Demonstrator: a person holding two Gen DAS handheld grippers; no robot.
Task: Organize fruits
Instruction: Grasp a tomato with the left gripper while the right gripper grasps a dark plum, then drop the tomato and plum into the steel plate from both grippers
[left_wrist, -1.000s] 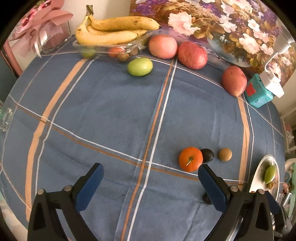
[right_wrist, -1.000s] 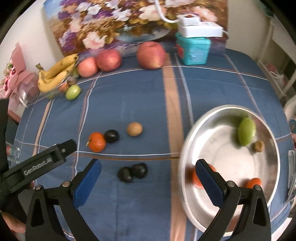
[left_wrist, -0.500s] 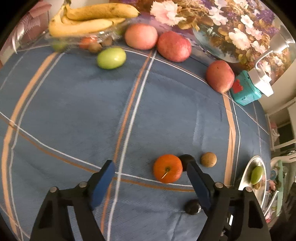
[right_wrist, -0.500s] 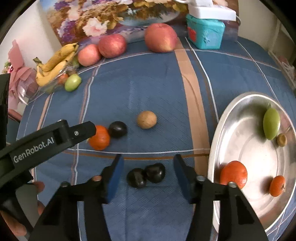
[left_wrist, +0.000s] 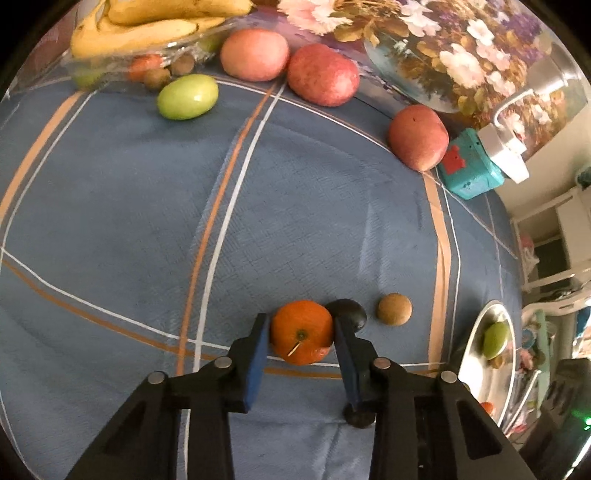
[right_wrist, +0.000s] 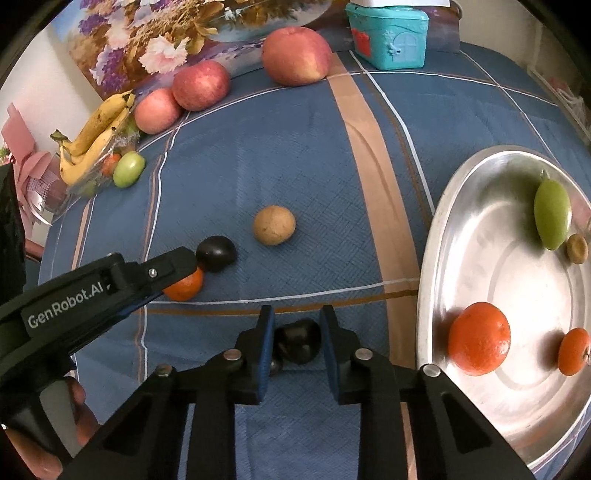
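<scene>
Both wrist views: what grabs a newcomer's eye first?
The two grippers working at once: the left gripper is closing its blue fingers around an orange on the blue checked cloth, while the right gripper is shut on a dark plum. To the right, a shiny metal dish already holds two oranges and a green fruit.

A blue cloth (right_wrist: 303, 155) with tan bands and thin white lines covers the counter. Along its far edge leans a painting of flowers (left_wrist: 461, 55) in purple, white and yellow. Behind it rises a plain pale wall (right_wrist: 55, 74). A teal house-shaped box (right_wrist: 389, 35) stands at the back, a white device (left_wrist: 504, 155) on top. White furniture (left_wrist: 554, 236) stands beyond the counter's edge. Warm, dim indoor light.
</scene>
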